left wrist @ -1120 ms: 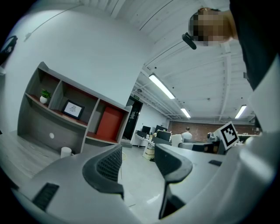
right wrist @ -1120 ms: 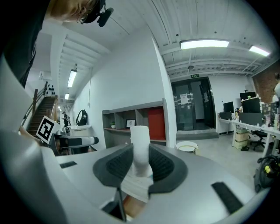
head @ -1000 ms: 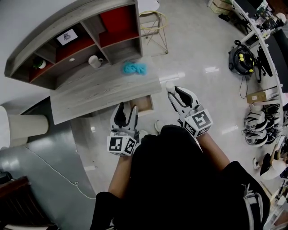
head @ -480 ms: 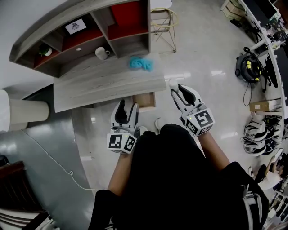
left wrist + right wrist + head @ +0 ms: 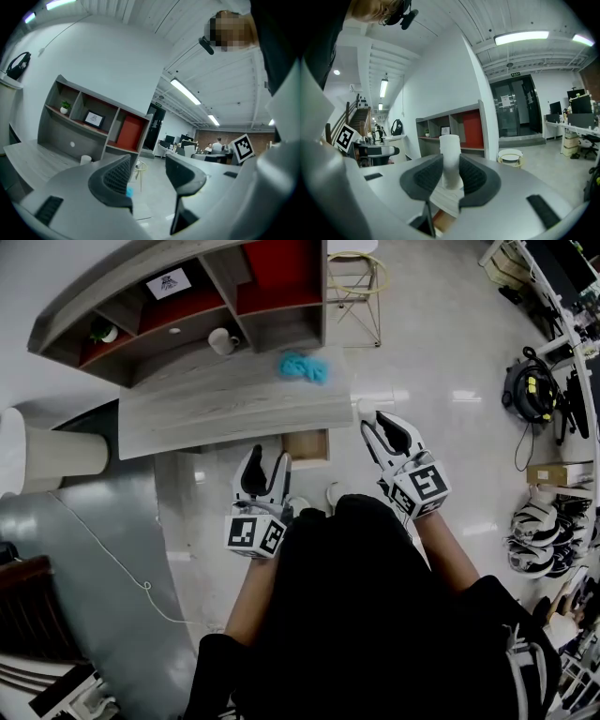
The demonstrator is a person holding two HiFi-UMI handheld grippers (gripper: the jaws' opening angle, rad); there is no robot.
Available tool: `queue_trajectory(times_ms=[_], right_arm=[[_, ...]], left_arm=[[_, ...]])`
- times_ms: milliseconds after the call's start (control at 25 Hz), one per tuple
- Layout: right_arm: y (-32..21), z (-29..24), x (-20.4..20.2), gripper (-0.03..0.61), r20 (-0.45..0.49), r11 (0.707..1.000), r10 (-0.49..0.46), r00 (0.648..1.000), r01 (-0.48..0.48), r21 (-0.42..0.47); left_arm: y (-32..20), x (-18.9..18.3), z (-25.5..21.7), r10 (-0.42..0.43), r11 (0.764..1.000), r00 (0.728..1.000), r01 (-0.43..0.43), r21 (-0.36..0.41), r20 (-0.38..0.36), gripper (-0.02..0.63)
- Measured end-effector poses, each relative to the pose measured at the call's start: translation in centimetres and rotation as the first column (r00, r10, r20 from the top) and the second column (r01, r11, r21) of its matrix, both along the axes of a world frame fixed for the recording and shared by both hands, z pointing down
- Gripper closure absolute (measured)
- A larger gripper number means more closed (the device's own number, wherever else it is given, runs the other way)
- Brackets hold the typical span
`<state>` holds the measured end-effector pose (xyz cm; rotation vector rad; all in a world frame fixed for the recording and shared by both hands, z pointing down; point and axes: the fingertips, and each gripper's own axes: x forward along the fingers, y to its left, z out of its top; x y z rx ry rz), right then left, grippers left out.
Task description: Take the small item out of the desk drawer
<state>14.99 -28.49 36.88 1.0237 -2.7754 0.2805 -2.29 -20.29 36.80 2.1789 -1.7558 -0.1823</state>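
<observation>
One small white cylinder (image 5: 450, 157) stands upright in the right gripper (image 5: 451, 174), whose jaws are clamped on its sides. It is out of the open drawer (image 5: 307, 445), held just off the corner of the grey desk (image 5: 216, 413). The left gripper (image 5: 147, 174) has its jaws apart, with nothing between them.

The head view looks steeply down on the desk (image 5: 234, 409); both gripper views look along their jaws toward its shelves (image 5: 129, 133).
</observation>
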Motion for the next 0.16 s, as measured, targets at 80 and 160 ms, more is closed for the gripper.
queue_trajectory(times_ms=[80, 160], right_arm=[[-0.26, 0.21, 0.22, 0.469, 0.004, 1.000, -0.004, 1.000, 0.004, -0.008], [-0.49, 0.35, 0.46, 0.469, 0.008, 1.000, -0.008, 1.000, 0.009, -0.014]], left_arm=[[-0.15, 0.14, 0.07, -0.009, 1.000, 1.000, 0.009, -0.004, 0.001, 0.403], [-0.31, 0.34, 0.10, -0.018, 1.000, 1.000, 0.018, -0.008, 0.001, 0.403]])
